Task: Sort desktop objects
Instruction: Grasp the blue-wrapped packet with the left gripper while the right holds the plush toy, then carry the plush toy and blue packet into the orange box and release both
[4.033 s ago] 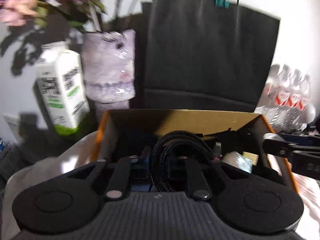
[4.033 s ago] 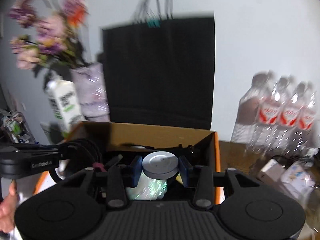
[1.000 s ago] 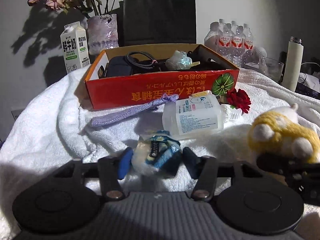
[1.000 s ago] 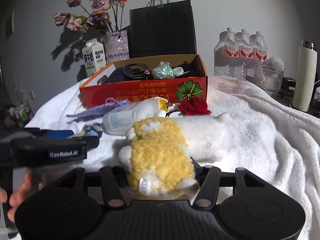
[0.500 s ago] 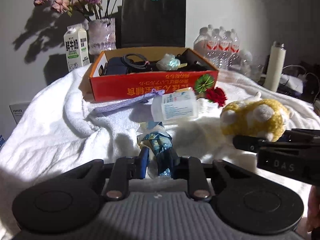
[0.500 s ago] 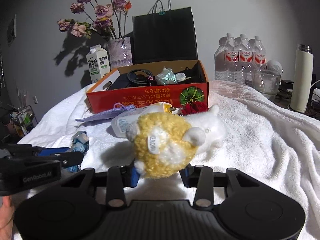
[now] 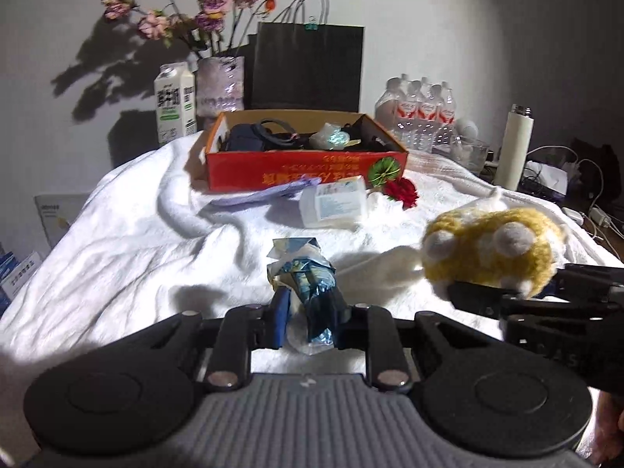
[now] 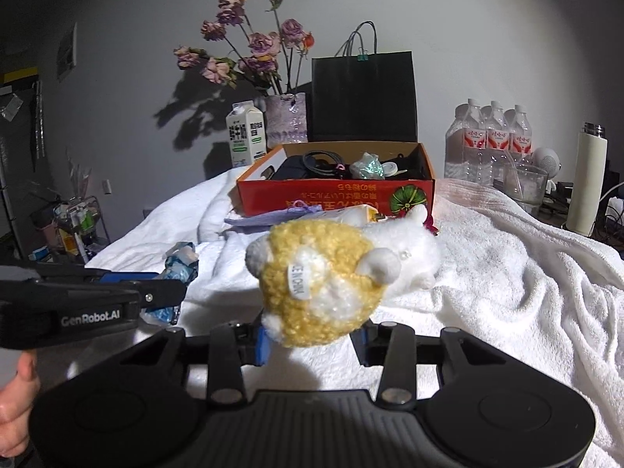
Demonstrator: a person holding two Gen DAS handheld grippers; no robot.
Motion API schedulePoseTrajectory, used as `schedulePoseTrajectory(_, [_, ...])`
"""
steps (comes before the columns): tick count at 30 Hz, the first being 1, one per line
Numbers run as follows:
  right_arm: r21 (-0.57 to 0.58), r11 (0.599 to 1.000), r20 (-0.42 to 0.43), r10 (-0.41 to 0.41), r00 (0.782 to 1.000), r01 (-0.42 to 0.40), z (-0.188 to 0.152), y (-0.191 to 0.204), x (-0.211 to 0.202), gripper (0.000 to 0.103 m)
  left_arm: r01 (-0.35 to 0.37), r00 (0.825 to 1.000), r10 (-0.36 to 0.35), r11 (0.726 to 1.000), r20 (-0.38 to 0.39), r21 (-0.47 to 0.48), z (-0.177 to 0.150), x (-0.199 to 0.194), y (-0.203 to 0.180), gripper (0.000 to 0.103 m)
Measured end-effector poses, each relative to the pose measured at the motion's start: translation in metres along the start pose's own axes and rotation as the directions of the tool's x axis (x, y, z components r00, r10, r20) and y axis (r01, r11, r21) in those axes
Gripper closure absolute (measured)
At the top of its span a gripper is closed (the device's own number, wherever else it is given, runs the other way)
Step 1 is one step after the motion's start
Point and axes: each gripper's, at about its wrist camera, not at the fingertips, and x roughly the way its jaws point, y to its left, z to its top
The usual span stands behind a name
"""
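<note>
Box [image 7: 304, 171]: red, on towel [image 7: 117, 241]; holds cables, dark pouch, crumpled wrapper.
Before box: bottle [image 7: 333, 204], red flower [image 7: 401, 191].
Left hand-held gripper [image 7: 308, 319]: clamped on packet [image 7: 308, 273].
Right hand-held gripper [image 8: 312, 339]: clamped on plush [image 8: 323, 273], hiding bottle.

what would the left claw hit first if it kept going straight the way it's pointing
Probably the white towel, then the clear plastic bottle lying before the red box. The left claw is shut on a crumpled blue wrapper; depth is unclear.
</note>
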Motion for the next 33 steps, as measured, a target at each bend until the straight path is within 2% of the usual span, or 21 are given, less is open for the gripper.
schedulePoseTrajectory(4, [-0.005,1.0,0.01,-0.011,1.0,0.011,-0.001,-0.001,-0.011,0.064,0.006,1.0,-0.006,1.0,0.012,-0.02,0.002,-0.008,0.007,0.082])
schedulePoseTrajectory(8, [-0.013,1.0,0.03,-0.012,0.999,0.012,0.012,-0.01,-0.013,0.064,-0.001,0.999,0.0,1.0,0.048,0.016,0.022,-0.007,0.014,0.082])
schedulePoseTrajectory(11, [-0.037,0.999,0.038,0.003,0.999,-0.002,0.034,-0.024,-0.006,0.064,0.021,0.998,-0.023,0.999,0.053,0.039,0.053,0.004,0.023,0.081])
schedulePoseTrajectory(14, [-0.085,0.996,0.034,0.02,0.999,-0.017,0.068,-0.038,0.008,0.064,0.089,0.995,-0.091,0.995,0.05,0.038,0.094,0.025,0.034,0.081])
schedulePoseTrajectory(16, [-0.136,0.991,0.039,0.023,0.999,-0.017,0.095,-0.045,0.023,0.064,0.09,0.994,-0.093,0.995,0.053,0.052,0.12,0.047,0.035,0.081])
schedulePoseTrajectory(19, [-0.209,0.978,0.029,0.011,1.0,-0.005,0.138,-0.058,0.061,0.064,0.057,0.996,-0.064,0.994,0.064,0.098,0.155,0.088,0.029,0.081])
schedulePoseTrajectory(21, [-0.239,0.971,-0.012,0.004,1.0,-0.007,0.163,-0.067,0.095,0.064,0.062,0.997,-0.065,0.994,0.032,0.086,0.175,0.122,0.028,0.081])
schedulePoseTrajectory(23, [-0.265,0.964,-0.085,-0.009,0.996,-0.014,0.185,-0.076,0.136,0.064,0.081,0.997,-0.079,0.995,-0.024,0.058,0.193,0.161,0.028,0.081])
schedulePoseTrajectory(25, [-0.301,0.954,-0.151,-0.039,0.988,-0.008,0.2,-0.083,0.178,0.064,0.047,0.998,-0.043,0.996,-0.05,0.072,0.206,0.199,0.024,0.081])
schedulePoseTrajectory(27, [-0.324,0.946,-0.217,-0.084,0.973,0.009,0.211,-0.086,0.221,0.064,0.01,0.998,-0.004,0.996,-0.07,0.091,0.214,0.234,0.021,0.081])
schedulePoseTrajectory(29, [-0.33,0.944,-0.29,-0.129,0.948,0.028,0.216,-0.092,0.264,0.064,0.015,0.995,-0.006,0.997,-0.104,0.08,0.218,0.262,0.021,0.08])
schedulePoseTrajectory(33, [-0.312,0.95,-0.415,-0.162,0.895,0.027,0.215,-0.096,0.319,0.062,0.023,0.983,-0.012,0.998,-0.183,0.057,0.223,0.304,0.025,0.064])
